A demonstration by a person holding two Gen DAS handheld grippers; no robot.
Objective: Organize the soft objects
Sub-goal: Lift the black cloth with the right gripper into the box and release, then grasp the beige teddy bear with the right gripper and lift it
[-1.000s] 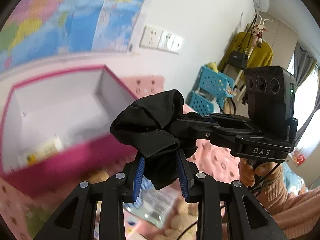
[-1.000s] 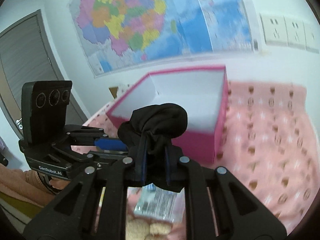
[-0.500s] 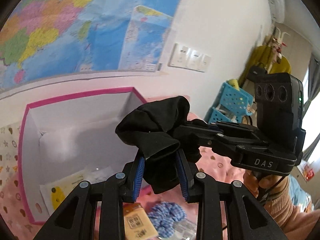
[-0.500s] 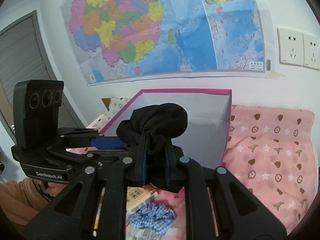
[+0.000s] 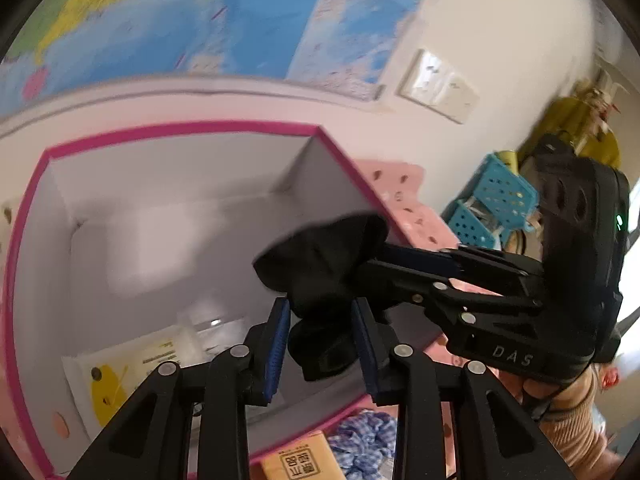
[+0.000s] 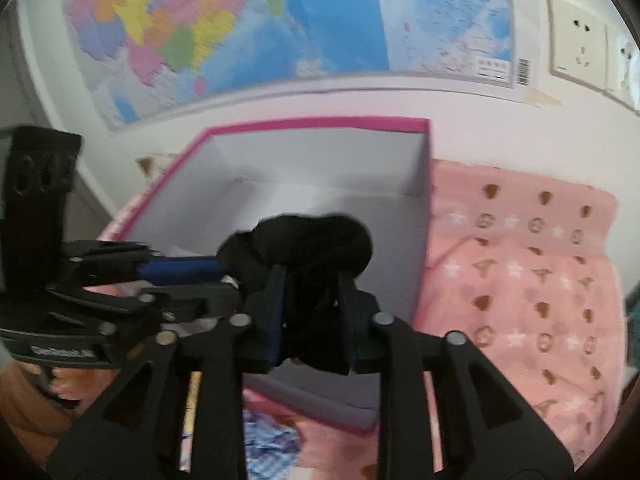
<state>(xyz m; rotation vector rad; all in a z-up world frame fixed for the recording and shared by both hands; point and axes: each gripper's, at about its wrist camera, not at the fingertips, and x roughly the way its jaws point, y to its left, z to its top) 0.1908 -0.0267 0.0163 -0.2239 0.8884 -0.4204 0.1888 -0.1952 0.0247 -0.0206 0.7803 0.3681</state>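
A bunched black cloth (image 5: 320, 264) hangs over the open pink box (image 5: 180, 128), which is white inside. My left gripper (image 5: 320, 316) has its blue pads on the cloth's lower part, and its jaws are opening. From the right, my right gripper (image 5: 380, 260) grips the same bundle. In the right wrist view the black cloth (image 6: 312, 240) fills the gap of the right gripper (image 6: 312, 296), whose jaws are also opening. There the left gripper (image 6: 224, 276) reaches in from the left, above the pink box (image 6: 320, 124).
A white packet (image 5: 132, 368) with a yellow mark lies inside the box. A blue checked scrunchie (image 5: 364, 440) and a tan packet (image 5: 300, 464) lie in front of it. A pink patterned blanket (image 6: 520, 280) covers the surface. Blue baskets (image 5: 496, 200) stand at the right.
Both grippers carried the black cloth forward and slightly down, so it now hangs over the box opening. The right gripper's pads stand a little wider apart than before.
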